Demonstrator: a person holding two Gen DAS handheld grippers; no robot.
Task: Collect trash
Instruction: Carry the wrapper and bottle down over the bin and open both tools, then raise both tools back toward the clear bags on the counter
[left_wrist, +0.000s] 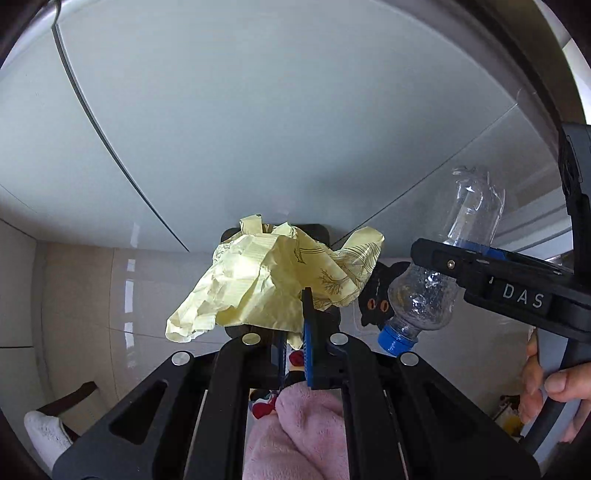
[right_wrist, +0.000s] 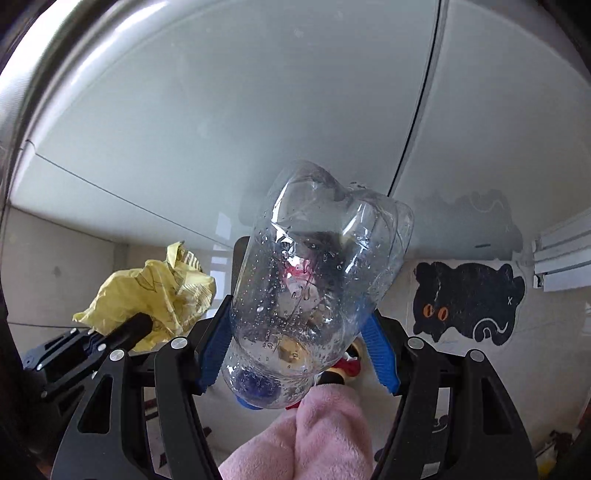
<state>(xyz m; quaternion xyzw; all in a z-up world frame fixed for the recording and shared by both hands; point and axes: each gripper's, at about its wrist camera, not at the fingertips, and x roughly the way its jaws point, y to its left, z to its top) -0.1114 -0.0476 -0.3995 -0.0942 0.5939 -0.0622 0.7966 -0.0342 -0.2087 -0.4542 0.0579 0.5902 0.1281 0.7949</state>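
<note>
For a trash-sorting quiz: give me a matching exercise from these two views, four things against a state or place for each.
Things:
1. yellow wrapper
2. plastic bottle
3. bottle cap
4. black cat sticker

States or places:
A. blue, at the bottle's lower end
B. flat on the pale floor
C. crumpled, pinched in the left gripper
D. clear, droplets inside, held between the blue fingers of the right gripper

Pairs: 1-C, 2-D, 3-A, 4-B
</note>
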